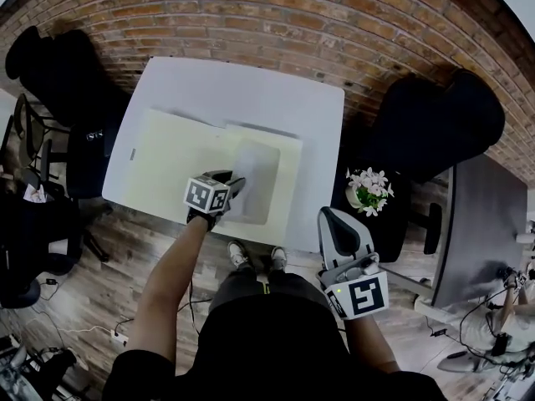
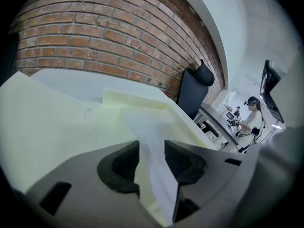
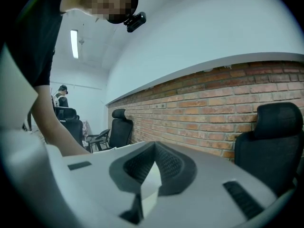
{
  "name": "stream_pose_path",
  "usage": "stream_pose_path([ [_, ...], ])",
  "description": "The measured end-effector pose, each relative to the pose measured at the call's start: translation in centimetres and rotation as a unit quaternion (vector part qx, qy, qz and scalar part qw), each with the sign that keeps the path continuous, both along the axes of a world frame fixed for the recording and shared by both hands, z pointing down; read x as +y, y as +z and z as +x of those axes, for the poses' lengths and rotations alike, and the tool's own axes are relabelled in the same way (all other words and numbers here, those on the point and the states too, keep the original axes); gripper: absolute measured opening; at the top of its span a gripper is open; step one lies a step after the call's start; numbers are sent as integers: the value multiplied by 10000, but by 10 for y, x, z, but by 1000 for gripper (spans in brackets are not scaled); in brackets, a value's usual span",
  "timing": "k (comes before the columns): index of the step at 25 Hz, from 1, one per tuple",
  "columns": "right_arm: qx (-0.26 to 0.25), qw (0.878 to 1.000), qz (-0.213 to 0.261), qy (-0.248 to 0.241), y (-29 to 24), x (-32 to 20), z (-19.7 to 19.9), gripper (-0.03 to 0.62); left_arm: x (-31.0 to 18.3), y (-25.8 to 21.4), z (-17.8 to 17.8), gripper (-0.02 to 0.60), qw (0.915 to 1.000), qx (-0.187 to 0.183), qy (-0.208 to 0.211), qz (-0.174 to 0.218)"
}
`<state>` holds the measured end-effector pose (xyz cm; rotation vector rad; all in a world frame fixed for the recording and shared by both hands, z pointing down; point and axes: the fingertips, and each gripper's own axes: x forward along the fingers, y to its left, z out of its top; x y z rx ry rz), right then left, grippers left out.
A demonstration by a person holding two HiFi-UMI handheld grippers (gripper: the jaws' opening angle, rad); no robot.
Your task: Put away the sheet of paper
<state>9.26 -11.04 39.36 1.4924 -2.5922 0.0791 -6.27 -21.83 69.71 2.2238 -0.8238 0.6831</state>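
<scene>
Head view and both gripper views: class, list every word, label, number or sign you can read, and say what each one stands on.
No word or number can be read in any view.
Left marker cube: a black-and-white square pattern, no letters.
Right marker cube: the same kind of pattern, no letters.
Yellow folder: a small mark near its left edge, too small to read.

The left gripper (image 1: 235, 185) hides the near end of the sheet of paper (image 1: 259, 172), and the picture's right edge cuts off the grey desk (image 1: 486, 224).
</scene>
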Motion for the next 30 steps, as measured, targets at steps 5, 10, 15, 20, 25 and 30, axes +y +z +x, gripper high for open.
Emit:
stream_pose_path([
  [5, -2, 9998, 110, -175, -4, -2, -7, 14, -6, -10, -13, 216, 9994, -173, -167, 252],
  [10, -19, 9990, 221, -388, -10, -2, -16, 14, 1, -15, -18, 244, 9997, -124, -146, 140],
  [15, -47, 9983, 279, -515, -14, -1, -16, 14, 0, -22, -29, 256, 9982, -422, -241, 359],
  [20, -116, 9975, 269, -637, -12, 1, -12, 14, 1, -34, -36, 248, 9964, -508, -437, 514],
  [25, -170, 9956, 317, -867, -13, 0, -18, 14, 11, -48, -48, 51, 9950, -480, -605, 629],
  [30, -207, 9925, 378, -1141, -14, -8, -33, 13, 15, -78, -69, 32, 9902, -342, -1022, 892],
])
